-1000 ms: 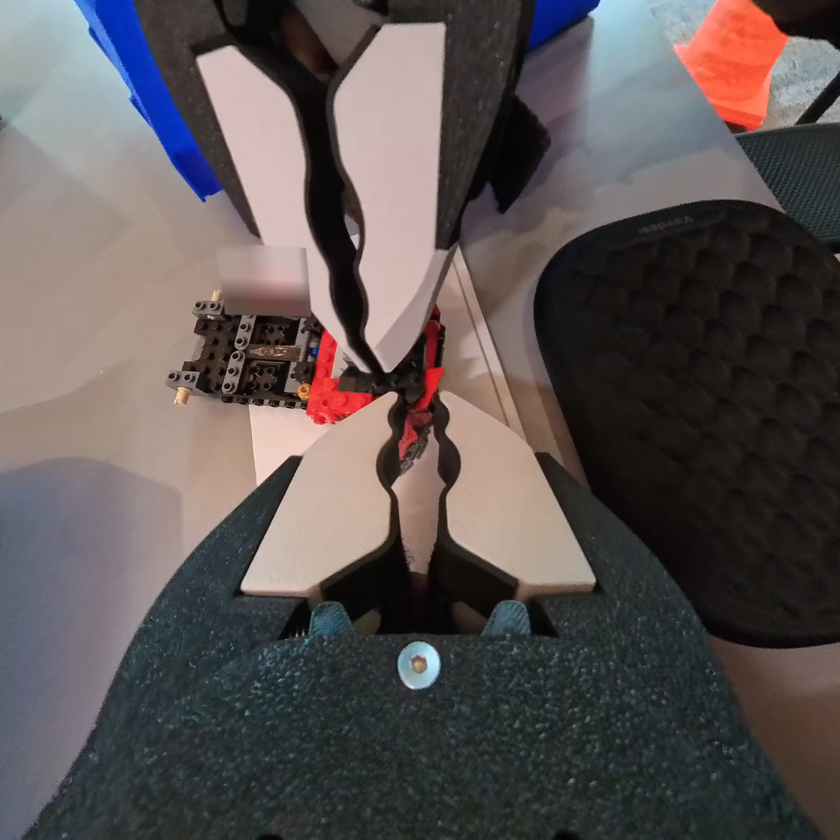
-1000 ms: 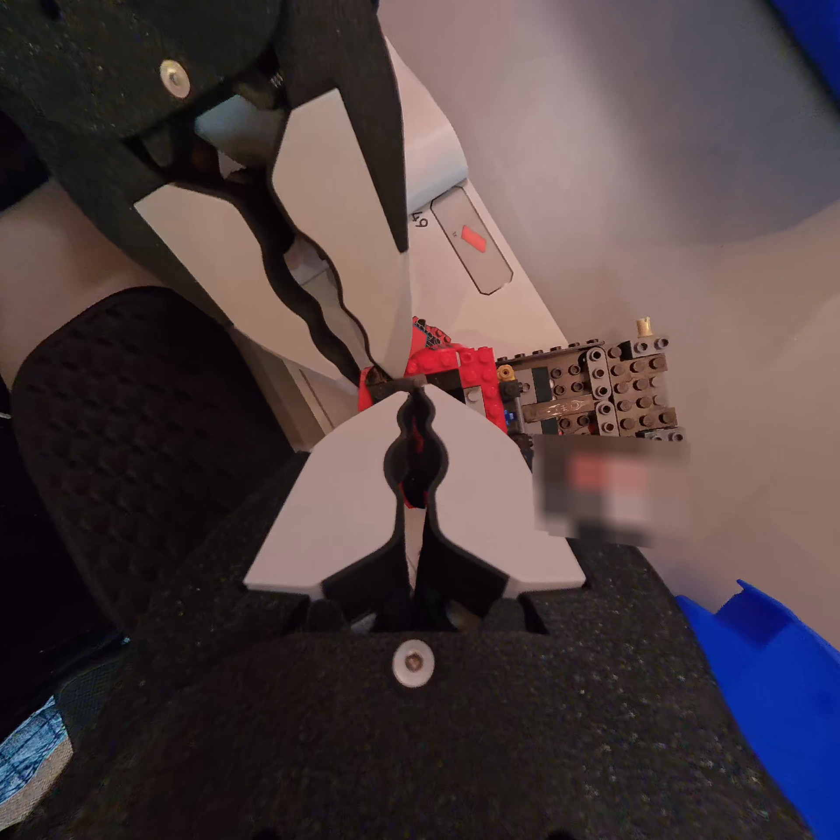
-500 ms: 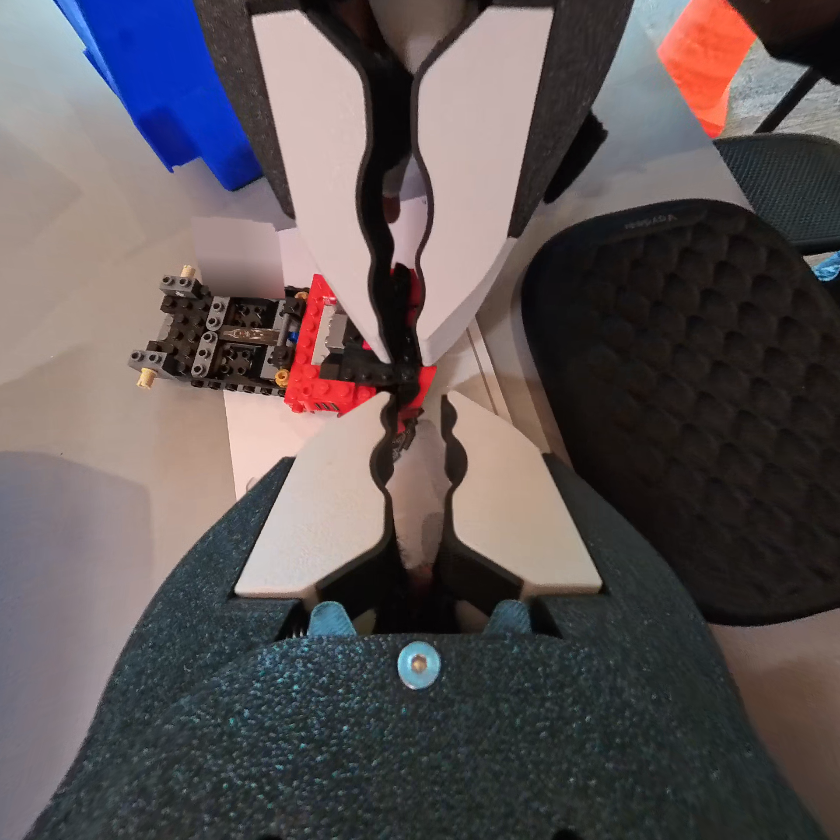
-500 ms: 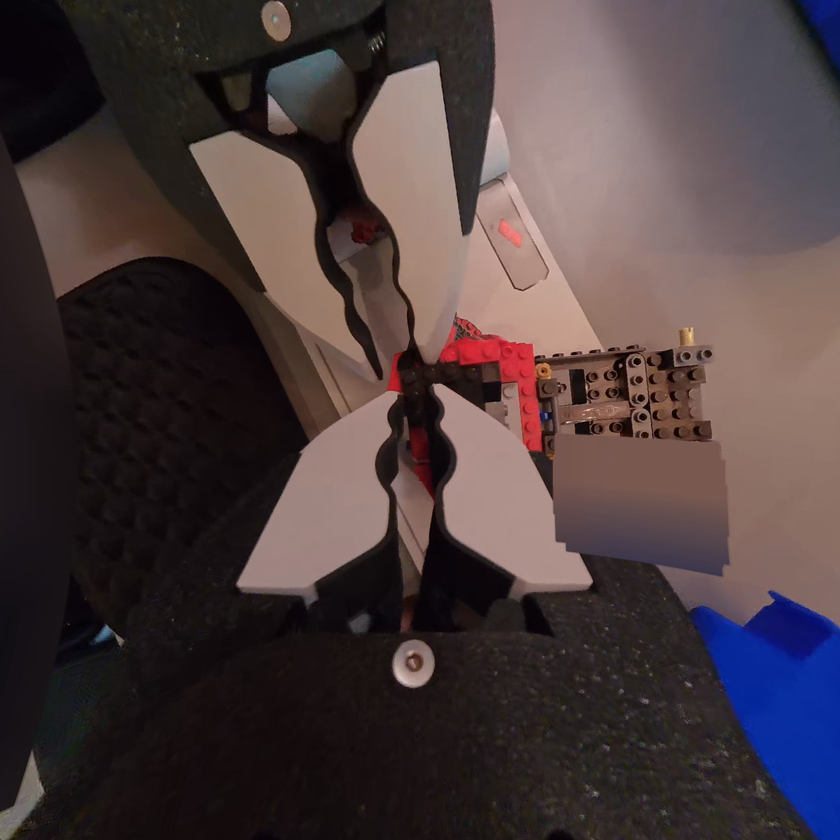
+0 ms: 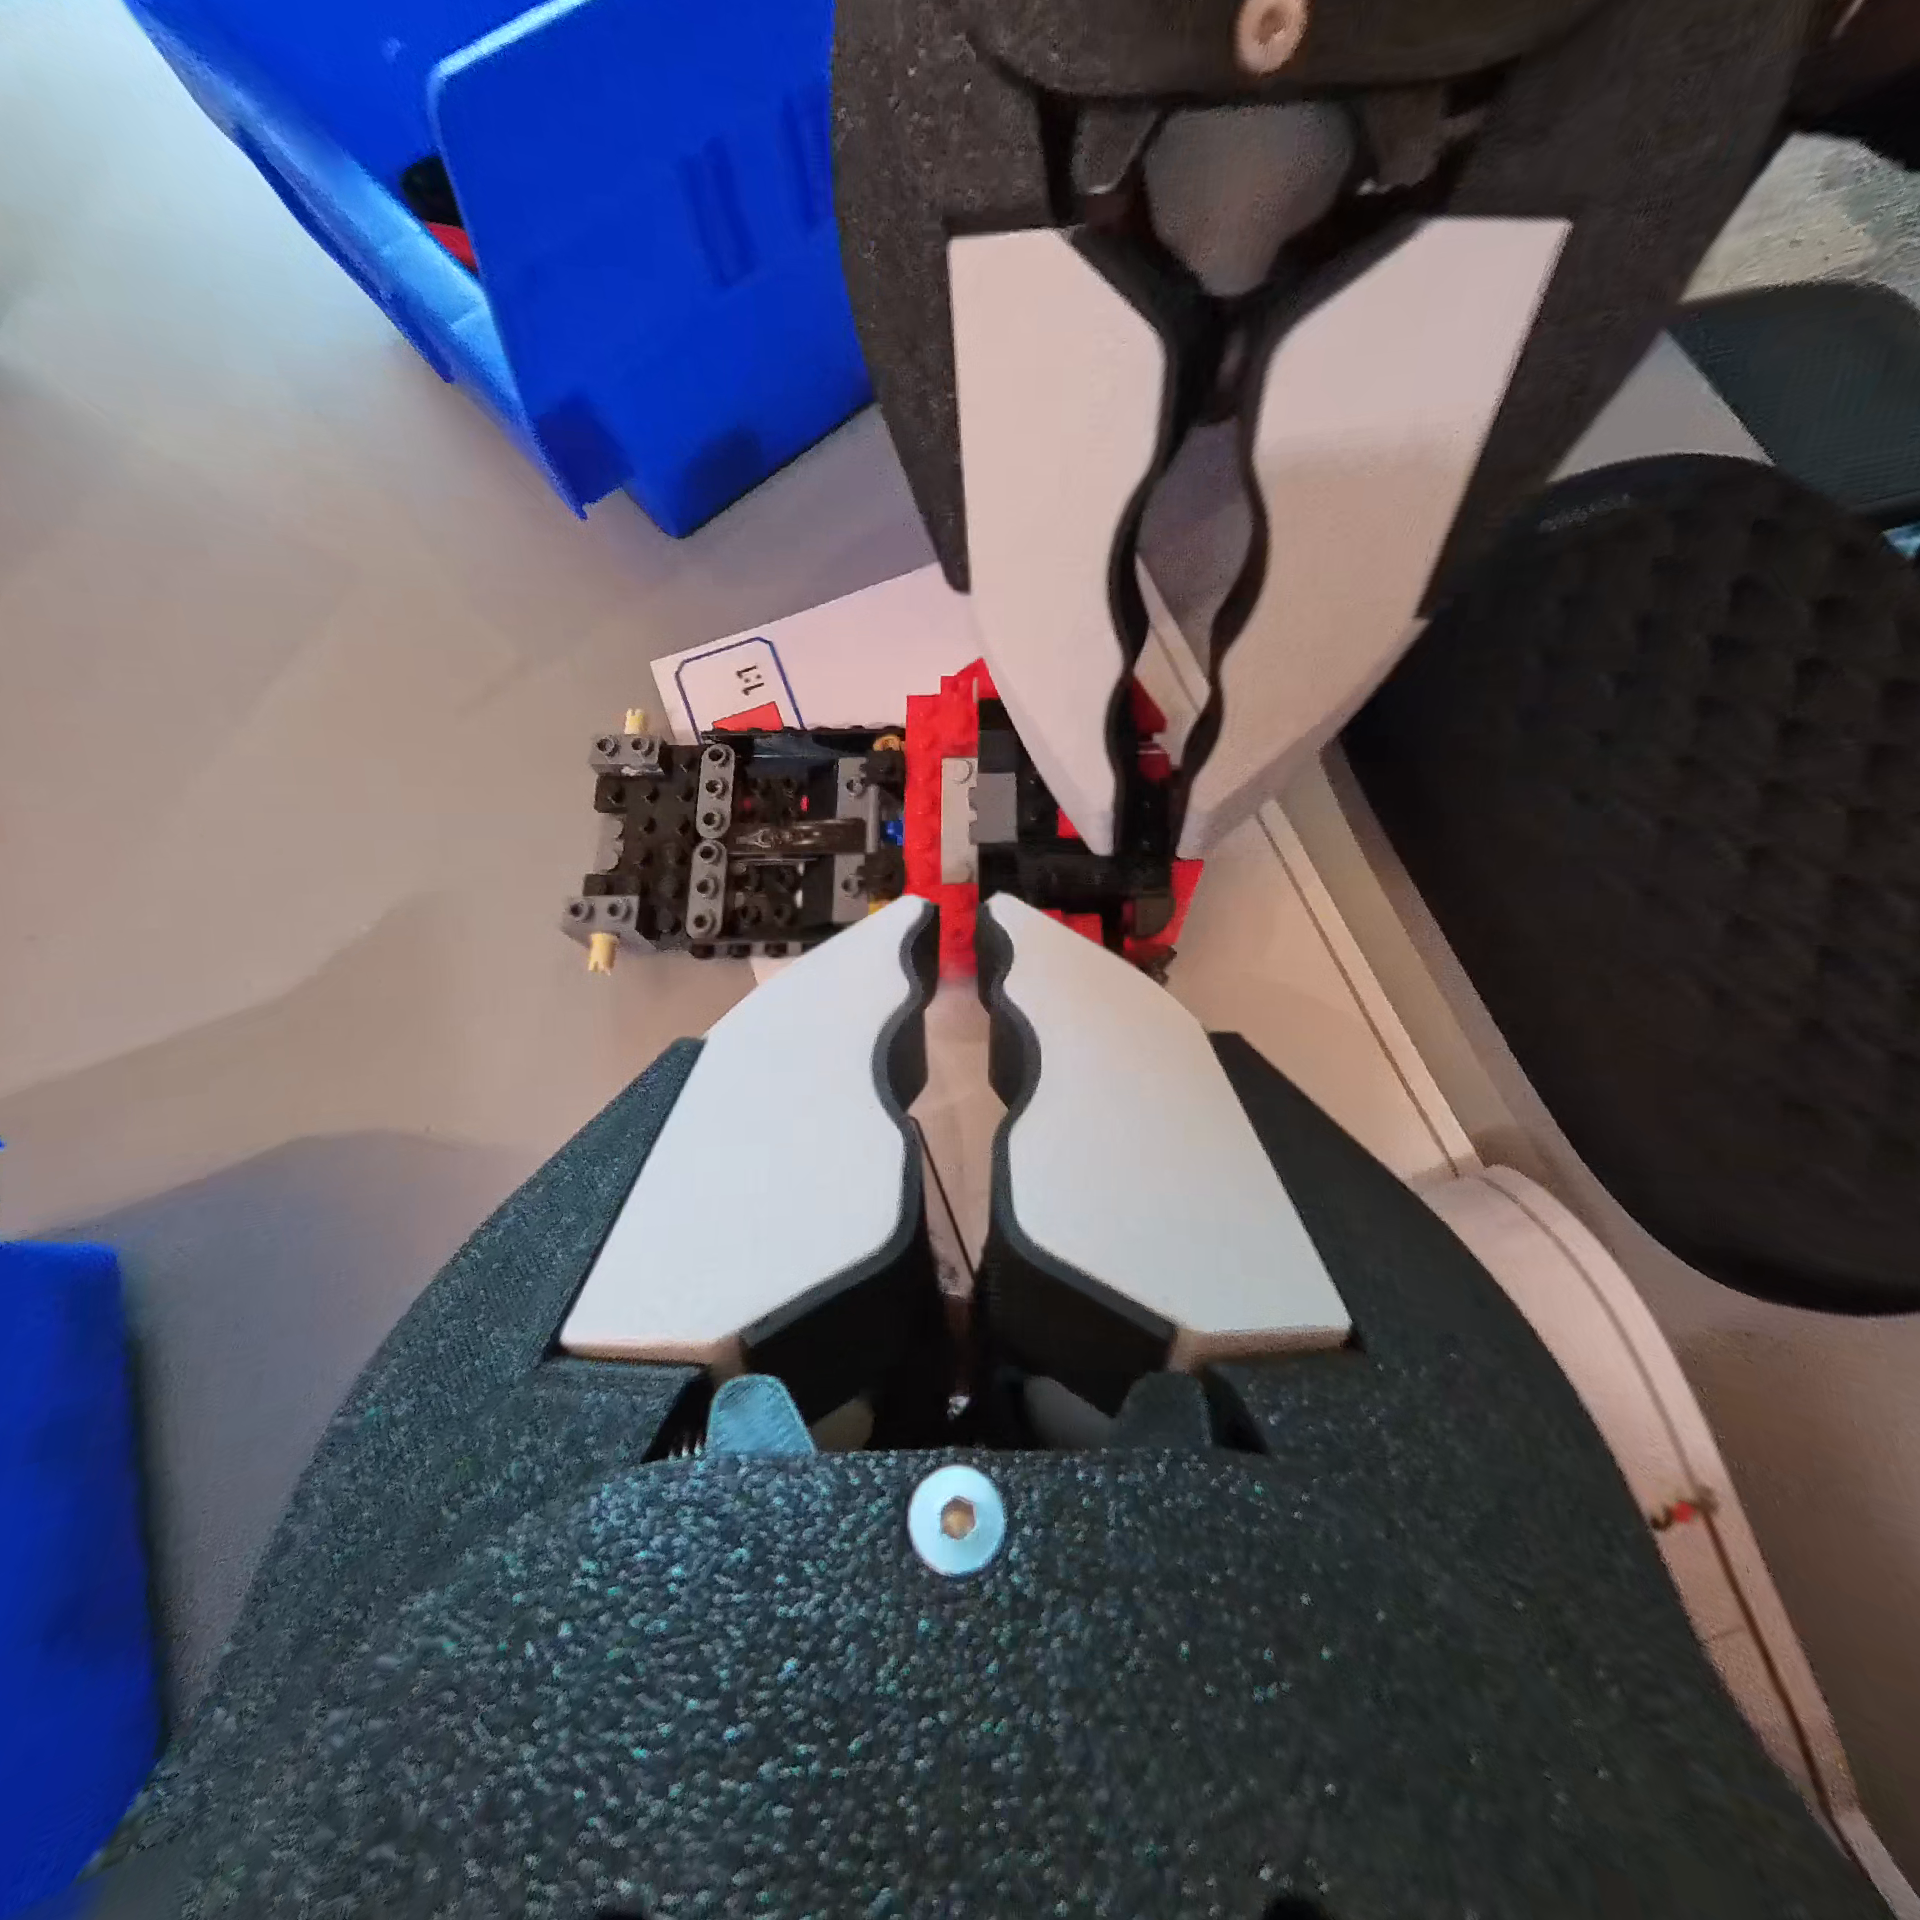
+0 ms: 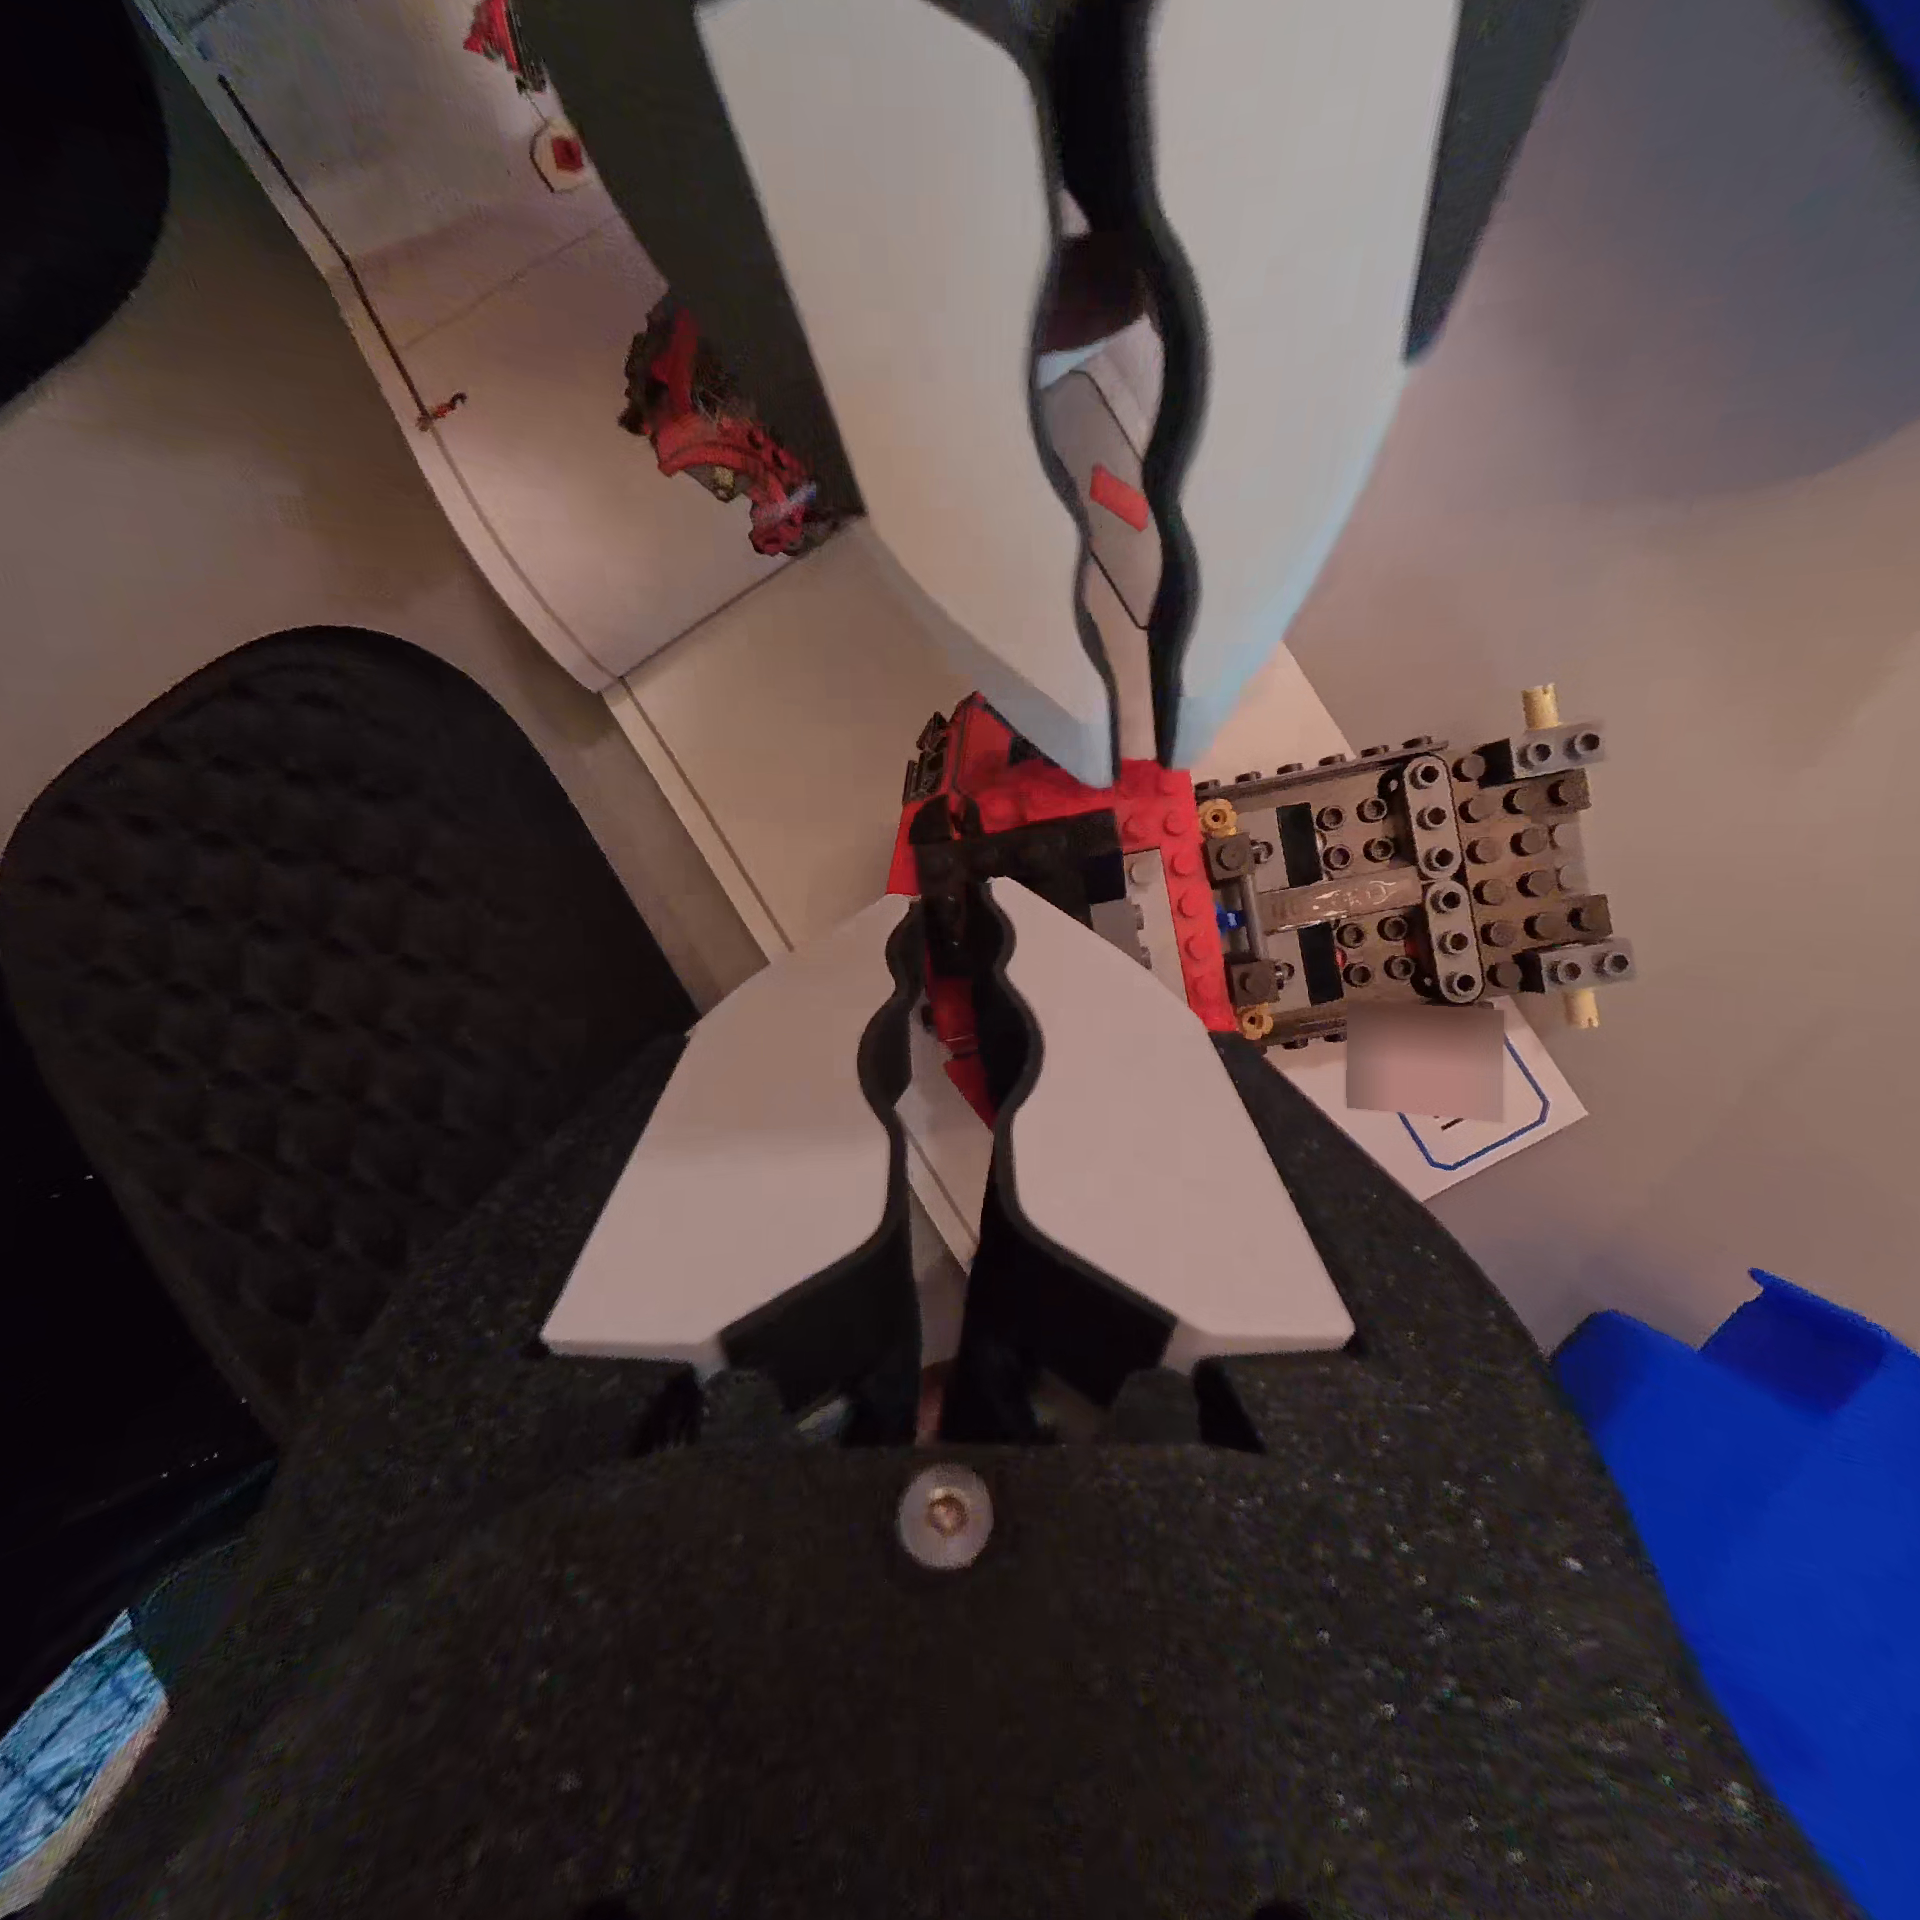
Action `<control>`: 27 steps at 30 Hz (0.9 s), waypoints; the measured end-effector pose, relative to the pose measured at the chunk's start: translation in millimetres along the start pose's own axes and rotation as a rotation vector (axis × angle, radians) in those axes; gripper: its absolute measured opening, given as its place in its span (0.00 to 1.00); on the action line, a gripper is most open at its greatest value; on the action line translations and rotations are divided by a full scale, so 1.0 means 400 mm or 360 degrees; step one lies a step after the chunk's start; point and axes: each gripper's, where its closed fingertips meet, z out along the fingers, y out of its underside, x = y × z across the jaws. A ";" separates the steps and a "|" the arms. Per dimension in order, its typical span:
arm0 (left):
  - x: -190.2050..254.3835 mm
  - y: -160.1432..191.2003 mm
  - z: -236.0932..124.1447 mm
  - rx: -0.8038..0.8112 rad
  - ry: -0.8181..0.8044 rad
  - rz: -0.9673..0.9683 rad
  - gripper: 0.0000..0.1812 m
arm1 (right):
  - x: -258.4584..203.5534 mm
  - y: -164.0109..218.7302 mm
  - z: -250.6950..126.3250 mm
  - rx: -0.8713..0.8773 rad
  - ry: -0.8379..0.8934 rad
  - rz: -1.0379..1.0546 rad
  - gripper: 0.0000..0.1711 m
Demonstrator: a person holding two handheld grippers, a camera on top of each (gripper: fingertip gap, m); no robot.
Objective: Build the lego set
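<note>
Lego model point(image 5: 790, 842) sits centre frame on the instruction sheet point(image 5: 862, 644). Left gripper point(image 5: 956, 920) clamps its red edge; right gripper point(image 6: 951, 904) pinches a black piece point(image 6: 948, 883). Risk: uneven push tilts model, popping bricks.

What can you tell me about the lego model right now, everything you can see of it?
The lego model is a partly built car lying flat on the instruction booklet. One end is dark grey and black studded plates with tan axle pins sticking out sideways; the other is red with black parts. The left gripper pinches its red edge, and the right gripper closes on a thin black piece at the red end.
</note>
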 end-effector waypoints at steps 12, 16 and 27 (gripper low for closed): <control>0.009 0.005 0.025 0.0047 0.0170 -0.0111 0.03 | 0.012 0.004 0.005 -0.0083 0.0003 0.0011 0.06; 0.007 0.001 0.020 0.0073 0.0164 -0.0117 0.04 | 0.011 0.004 0.005 -0.0096 0.0004 -0.0005 0.05; 0.019 0.005 0.027 0.0020 0.0191 -0.0094 0.02 | 0.011 0.005 0.006 -0.0078 -0.0009 0.0005 0.06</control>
